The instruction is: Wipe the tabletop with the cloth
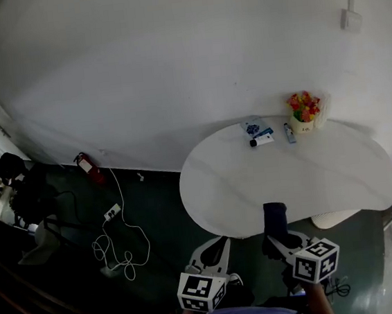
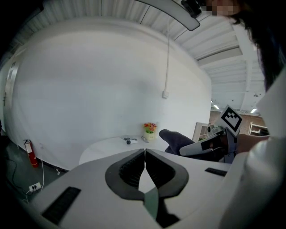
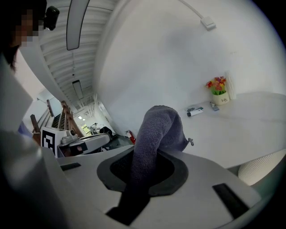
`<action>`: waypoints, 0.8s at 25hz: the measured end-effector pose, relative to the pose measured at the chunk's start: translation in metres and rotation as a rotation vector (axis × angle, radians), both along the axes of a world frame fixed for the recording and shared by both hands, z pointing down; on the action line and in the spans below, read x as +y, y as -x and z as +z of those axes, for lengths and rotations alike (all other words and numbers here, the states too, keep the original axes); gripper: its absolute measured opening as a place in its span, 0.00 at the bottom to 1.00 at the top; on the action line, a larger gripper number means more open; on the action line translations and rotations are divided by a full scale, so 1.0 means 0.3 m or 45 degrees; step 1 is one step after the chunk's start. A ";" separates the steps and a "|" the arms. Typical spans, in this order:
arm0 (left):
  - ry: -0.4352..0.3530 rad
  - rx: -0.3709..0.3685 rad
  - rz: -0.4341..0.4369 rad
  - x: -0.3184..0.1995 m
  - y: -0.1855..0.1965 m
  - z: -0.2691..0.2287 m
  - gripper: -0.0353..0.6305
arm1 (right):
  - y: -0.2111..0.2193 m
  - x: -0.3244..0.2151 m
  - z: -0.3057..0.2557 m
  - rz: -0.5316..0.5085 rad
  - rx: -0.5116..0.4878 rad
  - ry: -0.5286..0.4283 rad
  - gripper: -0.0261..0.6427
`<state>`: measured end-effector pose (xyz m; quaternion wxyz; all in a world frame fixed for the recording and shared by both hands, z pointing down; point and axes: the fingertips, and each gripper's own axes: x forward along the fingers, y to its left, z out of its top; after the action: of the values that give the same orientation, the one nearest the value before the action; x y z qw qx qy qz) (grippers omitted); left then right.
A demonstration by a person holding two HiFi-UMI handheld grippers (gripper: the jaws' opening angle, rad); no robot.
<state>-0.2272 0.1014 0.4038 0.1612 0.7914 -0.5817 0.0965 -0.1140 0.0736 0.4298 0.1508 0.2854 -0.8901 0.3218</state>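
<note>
A dark grey cloth [image 3: 156, 129] is pinched in my right gripper [image 3: 145, 154], which is shut on it; the cloth stands up out of the jaws. In the head view the cloth [image 1: 274, 218] hangs over the near edge of the white rounded tabletop [image 1: 240, 183], with the right gripper [image 1: 280, 243] just in front of that edge. My left gripper [image 1: 213, 250] is off the table to the left, above the floor. In its own view the left gripper [image 2: 145, 152] has its jaws closed together with nothing between them.
At the table's far side stand a small pot of coloured flowers [image 1: 304, 111], a marker [image 1: 289, 133] and a few small packets [image 1: 254, 127]. A fire extinguisher [image 1: 89, 167], a power strip [image 1: 111, 212] and a white cable [image 1: 125, 244] lie on the dark floor to the left.
</note>
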 end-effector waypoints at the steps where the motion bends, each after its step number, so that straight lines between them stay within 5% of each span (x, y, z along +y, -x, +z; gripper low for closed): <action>1: -0.003 0.005 -0.004 -0.007 0.031 -0.001 0.08 | 0.029 -0.008 0.001 -0.005 0.007 0.001 0.14; 10: 0.031 0.064 -0.041 -0.044 0.183 0.053 0.08 | 0.216 -0.083 -0.007 -0.078 0.048 -0.006 0.14; 20: 0.035 0.028 -0.132 -0.135 0.265 0.069 0.08 | 0.361 -0.337 -0.011 -0.205 0.066 -0.042 0.14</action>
<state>-0.3066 0.0608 0.4244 0.1831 0.7590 -0.6187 0.0874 -0.2224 -0.0274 0.4265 0.1944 0.2236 -0.9112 0.2863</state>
